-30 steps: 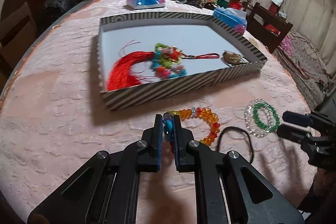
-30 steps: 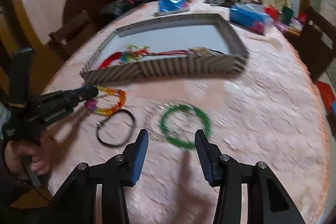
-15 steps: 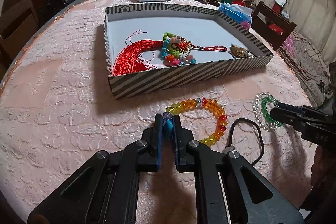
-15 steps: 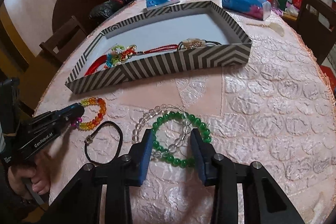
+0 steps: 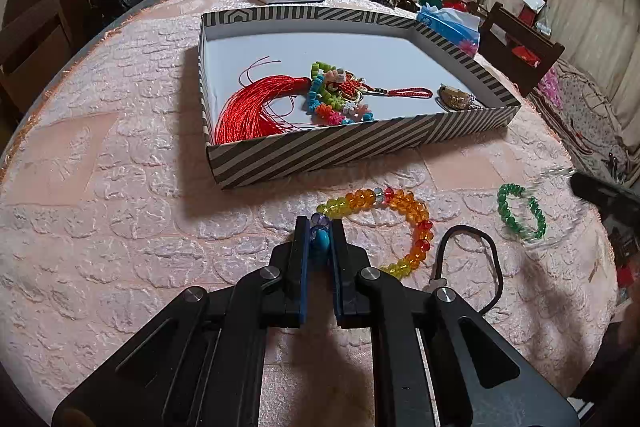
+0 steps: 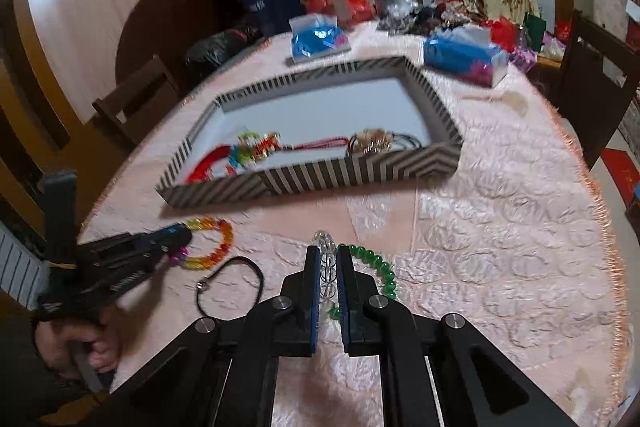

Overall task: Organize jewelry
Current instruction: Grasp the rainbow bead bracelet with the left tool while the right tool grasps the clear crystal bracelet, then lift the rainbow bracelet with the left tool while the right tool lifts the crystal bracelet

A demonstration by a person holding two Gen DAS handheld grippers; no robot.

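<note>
While the tassel charm (image 5: 256,107) sits boxed ahead, my left gripper (image 5: 320,227) pinches the orange bracelet (image 5: 400,223), my right gripper (image 6: 328,259) the clear bracelet (image 6: 326,247), black cord (image 6: 236,279) waiting.

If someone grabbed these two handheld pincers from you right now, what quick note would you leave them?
Left gripper: shut on the rainbow bead bracelet, which lies on the table.
Right gripper: jaws just closed on the clear bead bracelet; the green bead bracelet hangs beside it.
Done: red tassel charm, colourful bead bracelet and a gold piece lie in the striped box.
Left: both gripped bracelets, the green one, the black cord.
</note>
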